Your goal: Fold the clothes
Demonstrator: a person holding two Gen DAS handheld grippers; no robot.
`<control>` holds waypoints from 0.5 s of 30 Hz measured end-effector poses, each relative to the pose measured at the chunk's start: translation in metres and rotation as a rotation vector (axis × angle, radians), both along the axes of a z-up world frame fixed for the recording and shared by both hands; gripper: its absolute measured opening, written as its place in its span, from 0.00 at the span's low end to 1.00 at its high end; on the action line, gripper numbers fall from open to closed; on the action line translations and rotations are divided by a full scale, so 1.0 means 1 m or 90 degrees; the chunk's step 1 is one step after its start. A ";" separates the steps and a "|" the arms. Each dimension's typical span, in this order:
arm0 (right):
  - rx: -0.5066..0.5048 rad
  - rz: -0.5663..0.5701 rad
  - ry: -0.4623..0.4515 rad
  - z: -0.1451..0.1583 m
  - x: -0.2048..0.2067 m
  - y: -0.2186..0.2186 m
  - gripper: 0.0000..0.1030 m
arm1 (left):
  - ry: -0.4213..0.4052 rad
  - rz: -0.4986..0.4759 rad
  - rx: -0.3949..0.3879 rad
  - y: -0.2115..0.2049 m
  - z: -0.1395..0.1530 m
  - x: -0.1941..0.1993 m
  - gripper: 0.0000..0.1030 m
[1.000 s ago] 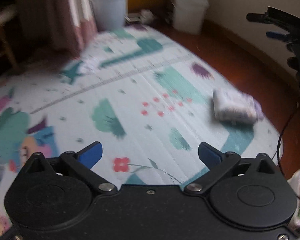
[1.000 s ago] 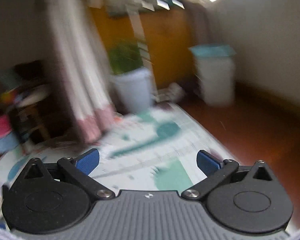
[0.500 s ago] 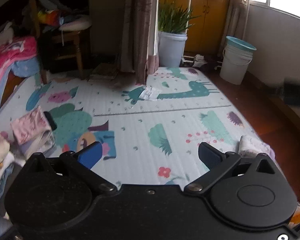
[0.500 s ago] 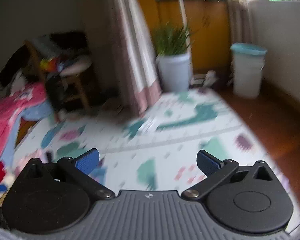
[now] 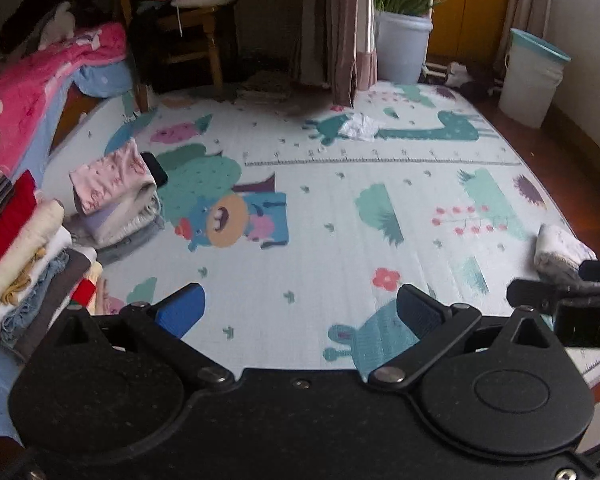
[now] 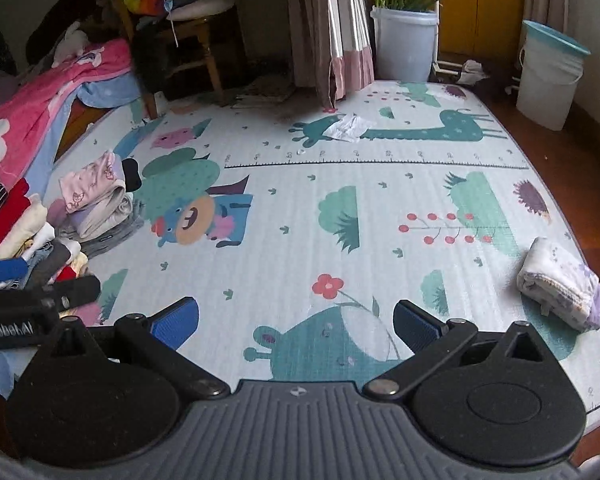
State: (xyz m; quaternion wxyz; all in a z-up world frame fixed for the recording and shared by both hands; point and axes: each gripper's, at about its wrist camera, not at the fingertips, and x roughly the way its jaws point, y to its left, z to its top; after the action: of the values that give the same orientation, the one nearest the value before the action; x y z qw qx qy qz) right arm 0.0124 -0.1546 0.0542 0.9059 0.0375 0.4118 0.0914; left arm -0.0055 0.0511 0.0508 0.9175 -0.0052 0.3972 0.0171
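Both my tools are empty: my left gripper [image 5: 300, 304] hangs over the play mat [image 5: 324, 200] with its blue pads spread wide, nothing between them, and my right gripper [image 6: 296, 318] is the same, jaws apart above the green cartoon creature printed on the near edge. Out from there, the middle of the mat is bare. To my right, near the mat's right edge, lies a folded white garment [image 6: 560, 288] with a lilac print, a tidy bundle I judge finished, its long axis running roughly away from me and rightward. To my left sits what I take to be the work remaining: a heap of clothes [image 5: 24, 256] in red, cream, denim blue and grey, crowded at the mat's left border, and just beyond it a smaller pink-topped stack [image 5: 116, 196] resting on grey and white pieces. The relation that matters is plain: the unfolded heap lies to the left and slightly ahead, just beside my left gripper and well apart from the right one, whose view shows the left tool's tip between it and the heap. So I judge the left hand should reach leftward for the top piece, then drag it onto the bare centre where both grippers can spread it.
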 end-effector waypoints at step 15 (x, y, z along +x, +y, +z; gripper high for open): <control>0.013 -0.011 0.057 -0.018 0.002 0.005 1.00 | 0.021 -0.006 -0.031 -0.006 -0.005 -0.006 1.00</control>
State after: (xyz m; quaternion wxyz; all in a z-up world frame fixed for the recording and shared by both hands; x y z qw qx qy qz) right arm 0.0141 -0.1492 0.0366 0.8870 0.0544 0.4505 0.0856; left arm -0.0114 0.0448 0.0460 0.9105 -0.0254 0.4128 0.0030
